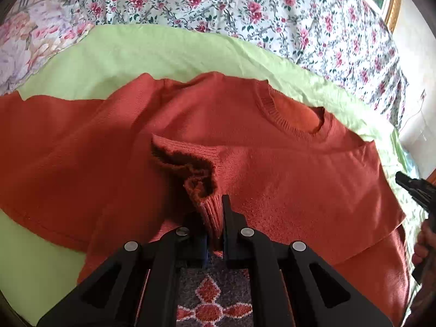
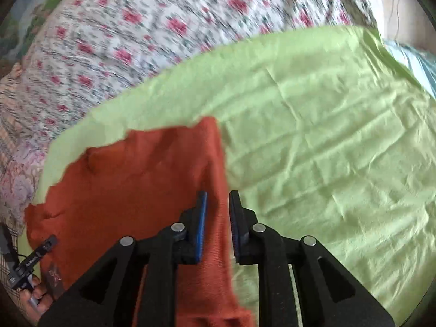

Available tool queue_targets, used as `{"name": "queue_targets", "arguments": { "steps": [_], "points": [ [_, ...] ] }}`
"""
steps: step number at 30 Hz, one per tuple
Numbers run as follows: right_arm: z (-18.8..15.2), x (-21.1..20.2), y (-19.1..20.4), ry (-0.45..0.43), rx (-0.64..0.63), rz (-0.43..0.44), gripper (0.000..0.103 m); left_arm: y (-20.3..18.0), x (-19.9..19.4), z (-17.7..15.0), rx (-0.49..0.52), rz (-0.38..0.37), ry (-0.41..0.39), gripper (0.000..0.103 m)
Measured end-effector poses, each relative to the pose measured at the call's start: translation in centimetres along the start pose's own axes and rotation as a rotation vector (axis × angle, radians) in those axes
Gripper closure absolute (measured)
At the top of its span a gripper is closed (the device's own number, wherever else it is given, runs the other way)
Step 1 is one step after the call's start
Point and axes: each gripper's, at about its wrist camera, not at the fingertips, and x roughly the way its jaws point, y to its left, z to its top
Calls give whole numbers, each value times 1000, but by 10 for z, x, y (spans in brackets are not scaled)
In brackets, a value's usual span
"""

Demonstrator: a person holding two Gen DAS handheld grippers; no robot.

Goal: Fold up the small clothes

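A rust-red knit sweater (image 1: 272, 158) lies on a light green cloth (image 1: 136, 54), its round collar (image 1: 294, 114) at the upper right. My left gripper (image 1: 215, 218) is shut on the ribbed sleeve cuff (image 1: 207, 199) and holds it above the sweater's body. In the right wrist view the sweater (image 2: 141, 179) fills the lower left. My right gripper (image 2: 218, 204) is open and empty, hovering over the sweater's right edge, the fingers a small gap apart. The right gripper's tip also shows in the left wrist view (image 1: 417, 190) at the far right edge.
The green cloth (image 2: 327, 136) lies on a floral bedsheet (image 1: 245, 8). A patterned rug (image 1: 215, 299) shows below the bed edge. A gold-framed picture (image 1: 392, 2) stands at the back right. The left gripper and the hand holding it (image 2: 30, 272) show at the lower left.
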Motion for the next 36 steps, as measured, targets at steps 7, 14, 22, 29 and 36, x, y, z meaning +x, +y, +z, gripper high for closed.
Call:
{"name": "queue_targets", "arguments": {
  "steps": [7,14,22,29,36],
  "points": [
    [-18,24,3,150,7,47,87,14,-22,-10,-14,-22,9,88],
    [-36,-23,27,101,-10,134,64,71,-77,-28,-106,-11,-66,80],
    [-103,-44,73,173,-95,262,64,199,-104,-20,-387,171,-139,44],
    [-124,-47,102,212,-166,269,61,327,-90,21,-705,165,-168,28],
    [-126,-46,111,219,-184,254,61,387,-69,52,-785,137,-222,43]
  ]
}}
